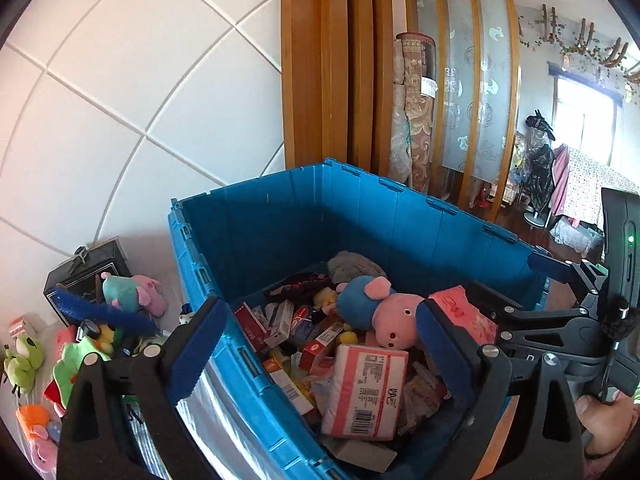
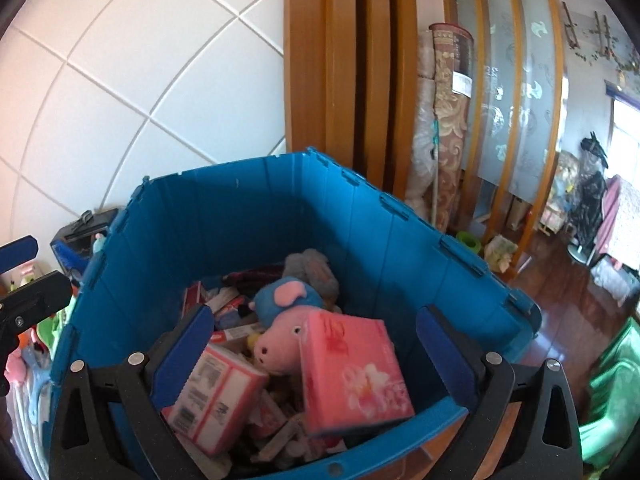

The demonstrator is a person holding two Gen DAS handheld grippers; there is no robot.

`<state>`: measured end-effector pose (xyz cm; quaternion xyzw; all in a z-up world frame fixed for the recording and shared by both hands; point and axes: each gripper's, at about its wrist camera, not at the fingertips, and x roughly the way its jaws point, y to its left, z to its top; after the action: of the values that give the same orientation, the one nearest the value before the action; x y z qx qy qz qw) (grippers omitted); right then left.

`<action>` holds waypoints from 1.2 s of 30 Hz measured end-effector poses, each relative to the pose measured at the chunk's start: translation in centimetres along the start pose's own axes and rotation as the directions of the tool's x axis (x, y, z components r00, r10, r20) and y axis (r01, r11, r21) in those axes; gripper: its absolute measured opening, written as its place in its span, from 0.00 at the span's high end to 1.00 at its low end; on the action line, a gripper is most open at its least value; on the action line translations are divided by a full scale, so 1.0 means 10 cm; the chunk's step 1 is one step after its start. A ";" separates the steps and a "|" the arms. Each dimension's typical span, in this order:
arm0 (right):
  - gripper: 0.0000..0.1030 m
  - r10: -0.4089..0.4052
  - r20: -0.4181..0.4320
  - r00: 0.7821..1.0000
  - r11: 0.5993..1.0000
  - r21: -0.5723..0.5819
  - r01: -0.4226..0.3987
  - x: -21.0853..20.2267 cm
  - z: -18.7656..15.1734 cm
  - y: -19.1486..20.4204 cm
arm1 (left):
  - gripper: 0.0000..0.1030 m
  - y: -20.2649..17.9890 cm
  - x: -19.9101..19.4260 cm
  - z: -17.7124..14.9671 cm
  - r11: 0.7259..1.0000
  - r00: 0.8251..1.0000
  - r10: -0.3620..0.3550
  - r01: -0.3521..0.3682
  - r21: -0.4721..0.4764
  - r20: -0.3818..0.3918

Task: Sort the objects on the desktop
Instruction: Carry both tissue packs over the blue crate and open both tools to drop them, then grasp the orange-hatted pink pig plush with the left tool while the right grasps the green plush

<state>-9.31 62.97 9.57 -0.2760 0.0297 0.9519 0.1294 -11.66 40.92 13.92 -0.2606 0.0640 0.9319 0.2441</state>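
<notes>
At the far left, a white wall (image 1: pixel 120 100) with wide diagonal seams rises behind the bench (image 1: pixel 168 264), whose pale top shows only in a narrow strip. On it lies a heap of soft toys (image 1: pixel 60 364), green, orange and pink, in front of a dark box (image 1: pixel 86 276) that stands against the wall. The left gripper (image 1: pixel 316 356) hangs over the near left rim of the blue crate (image 1: pixel 280 232); its jaws stand wide apart with nothing between them, one blue pad outside the crate wall and the other above the contents.

The crate is deep, its walls ribbed, and it is filled with small cartons, a pink tissue pack (image 1: pixel 366 390) with a barcode and a pink pig plush (image 1: pixel 384 316) in a blue top. In the right wrist view a second pink packet (image 2: pixel 354 376), printed with flowers, sits tilted on the pile between the jaws of the right gripper (image 2: pixel 318 354), which are spread to their widest; neither pad touches it.

Behind the crate stand brown wooden posts (image 2: pixel 340 80), a rolled patterned carpet (image 2: pixel 448 120) and frosted glass panels (image 2: pixel 516 112). Farther right the room opens onto a dark wooden floor (image 2: pixel 568 292), a bright window (image 1: pixel 584 120), and a green plastic chair (image 2: pixel 612 392) near the edge. A hand (image 1: pixel 604 424) grips the right gripper's handle at the lower right of the left wrist view.
</notes>
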 end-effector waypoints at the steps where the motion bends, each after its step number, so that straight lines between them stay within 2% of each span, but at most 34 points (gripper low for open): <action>1: 0.00 0.007 0.006 1.000 1.000 -0.004 -0.007 -0.03 0.01 0.05 | 0.06 0.06 -0.05 -0.02 1.000 1.000 0.005 -0.005 -0.005 0.005; 7: 0.00 0.103 0.049 0.993 0.994 -0.042 -0.101 -0.27 0.04 0.52 | 0.06 0.61 -0.35 -0.26 0.997 0.999 0.048 -0.048 -0.061 0.010; 12: 0.00 0.185 0.066 0.981 0.980 -0.084 -0.179 -0.38 0.07 1.10 | 0.06 1.29 -0.61 -0.59 0.979 0.986 0.167 -0.167 -0.117 -0.013; 16: 0.00 0.251 0.059 0.966 0.962 -0.128 -0.242 -0.41 0.05 1.67 | 0.06 1.99 -0.81 -0.94 0.946 0.965 0.253 -0.261 -0.193 -0.063; 21: 0.00 0.332 0.003 0.943 0.925 -0.195 -0.325 -0.32 -0.06 2.49 | 0.06 2.96 -1.04 -1.49 0.872 0.913 0.374 -0.407 -0.274 -0.166; 26: 0.00 0.391 -0.099 0.915 0.889 -0.216 -0.403 -0.04 -0.22 3.20 | 0.06 3.86 -1.25 -2.11 0.771 0.842 0.460 -0.536 -0.344 -0.281; 33: 0.00 0.394 -0.244 0.886 0.866 -0.226 -0.447 0.51 -0.49 3.93 | 0.06 4.92 -1.41 -2.77 0.640 0.752 0.506 -0.656 -0.400 -0.423; 36: 0.00 0.371 -0.312 0.875 0.859 -0.243 -0.451 0.81 -0.62 4.25 | 0.06 5.27 -1.34 -2.98 0.593 0.724 0.493 -0.685 -0.423 -0.482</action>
<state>-23.89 23.09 -0.65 -0.3997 -0.0444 0.9066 -0.1280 -13.87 -18.11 -5.05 -0.4295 -0.0985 0.8779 -0.1871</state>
